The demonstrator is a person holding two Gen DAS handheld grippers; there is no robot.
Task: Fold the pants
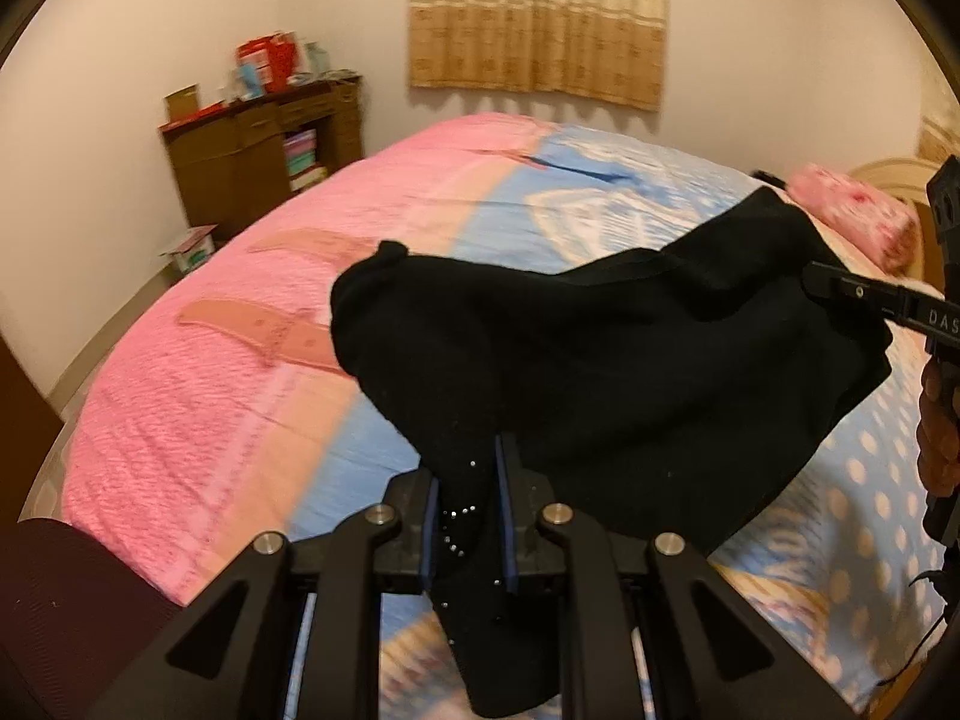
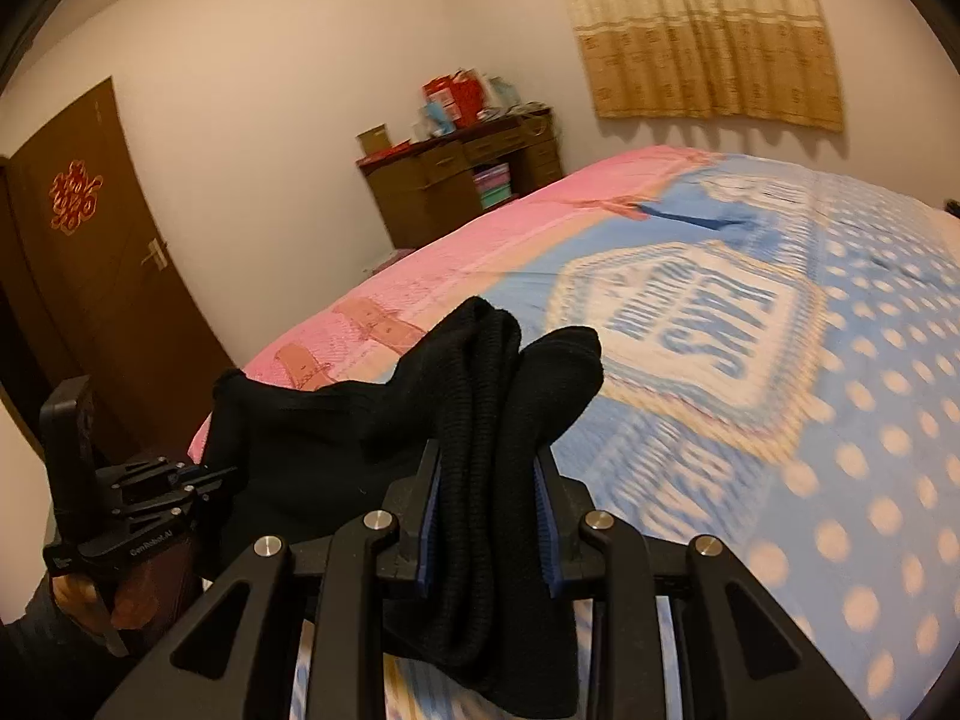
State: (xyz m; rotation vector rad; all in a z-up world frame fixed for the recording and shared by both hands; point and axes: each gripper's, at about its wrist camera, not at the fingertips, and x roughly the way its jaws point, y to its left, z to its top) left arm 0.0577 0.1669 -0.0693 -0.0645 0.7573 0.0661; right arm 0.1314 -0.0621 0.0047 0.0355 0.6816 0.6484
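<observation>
Black knit pants (image 1: 600,360) hung in the air above the bed (image 1: 210,360), stretched between the two grippers and clear of the pink and blue cover. The left gripper (image 1: 468,516) pointed down and forward, its blue pads clamped narrowly on a stud-dotted fold of the cloth that drooped below the fingers. The right gripper (image 2: 489,516) also tilted downward, its jaws a little wider and pinched on a thicker, ribbed bunch of the pants (image 2: 480,420). In the left wrist view the right gripper reached in from the right edge, a hand (image 1: 939,426) gripping its handle. In the right wrist view a hand (image 2: 90,594) held the left gripper's handle low at the left.
</observation>
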